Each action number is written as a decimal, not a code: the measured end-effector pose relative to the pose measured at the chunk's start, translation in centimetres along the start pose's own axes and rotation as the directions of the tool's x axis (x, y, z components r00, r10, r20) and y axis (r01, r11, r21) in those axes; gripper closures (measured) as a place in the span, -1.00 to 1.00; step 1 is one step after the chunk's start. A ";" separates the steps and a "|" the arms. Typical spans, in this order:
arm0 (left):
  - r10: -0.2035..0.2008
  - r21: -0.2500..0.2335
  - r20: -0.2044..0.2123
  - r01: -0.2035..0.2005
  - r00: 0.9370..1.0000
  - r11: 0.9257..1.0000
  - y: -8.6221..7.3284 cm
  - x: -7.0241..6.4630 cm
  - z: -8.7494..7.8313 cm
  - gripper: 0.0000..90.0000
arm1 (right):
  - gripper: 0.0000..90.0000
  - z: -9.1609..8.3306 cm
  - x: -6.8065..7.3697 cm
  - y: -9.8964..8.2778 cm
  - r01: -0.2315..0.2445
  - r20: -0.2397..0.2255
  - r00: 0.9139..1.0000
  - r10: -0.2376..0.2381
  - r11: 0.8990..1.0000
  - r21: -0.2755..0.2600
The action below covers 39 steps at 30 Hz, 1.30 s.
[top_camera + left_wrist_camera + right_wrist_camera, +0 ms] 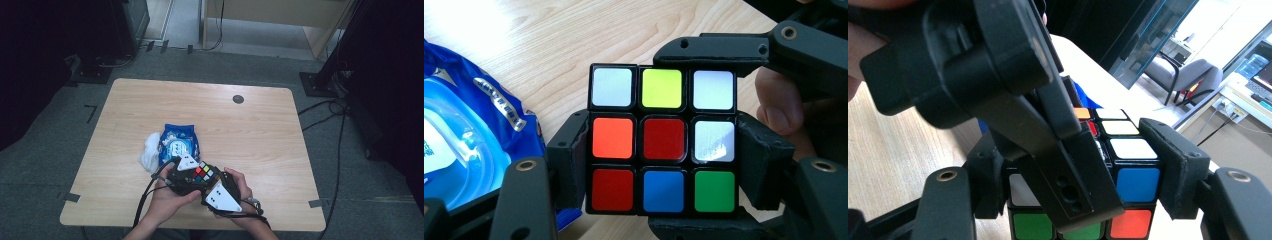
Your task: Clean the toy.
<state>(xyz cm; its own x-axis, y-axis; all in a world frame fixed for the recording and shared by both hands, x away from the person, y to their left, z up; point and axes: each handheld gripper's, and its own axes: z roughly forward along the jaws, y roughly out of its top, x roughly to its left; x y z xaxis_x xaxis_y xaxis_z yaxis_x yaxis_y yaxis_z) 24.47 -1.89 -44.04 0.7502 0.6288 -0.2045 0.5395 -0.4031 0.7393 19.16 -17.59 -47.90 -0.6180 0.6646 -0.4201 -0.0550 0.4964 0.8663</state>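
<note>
Black-framed, the cube sits between both tongs just above the near edge of the worktop. The left tongs clamp its left and right sides, pads pressed on. The right tongs grip it too, crosswise to the left pair. A blue packet and white cloth lie just beyond.

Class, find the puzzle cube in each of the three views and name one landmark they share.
High view: the cube sits low, just left of centre, between both grippers above the hands.
Left gripper view: it is in the centre, one whole face showing, a jaw on each side.
Right gripper view: it is at bottom centre, partly behind the other gripper.
Shared landmark: the blue packet, beside the cube.
</note>
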 end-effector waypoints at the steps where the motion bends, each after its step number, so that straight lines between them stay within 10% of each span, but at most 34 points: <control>1: -0.002 -0.001 0.004 0.002 1.000 1.000 0.0 0.0 0.0 -0.24 | -0.23 0.0 0.0 0.0 -0.002 -0.003 1.000 0.002 1.000 0.000; 39: -0.050 -0.138 0.121 0.067 0.991 0.988 0.8 2.8 -3.5 -0.36 | -0.23 0.2 -1.1 -0.6 -0.045 0.007 0.999 0.045 0.999 0.024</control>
<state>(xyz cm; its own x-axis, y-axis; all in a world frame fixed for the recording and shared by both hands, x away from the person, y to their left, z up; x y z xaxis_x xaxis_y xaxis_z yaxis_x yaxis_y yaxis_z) 25.65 1.85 -41.73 0.7628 0.5633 -0.3177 0.5306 -0.2643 0.8054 20.03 -18.58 -48.01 -0.6141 0.6903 -0.3826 -0.0081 0.4792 0.8777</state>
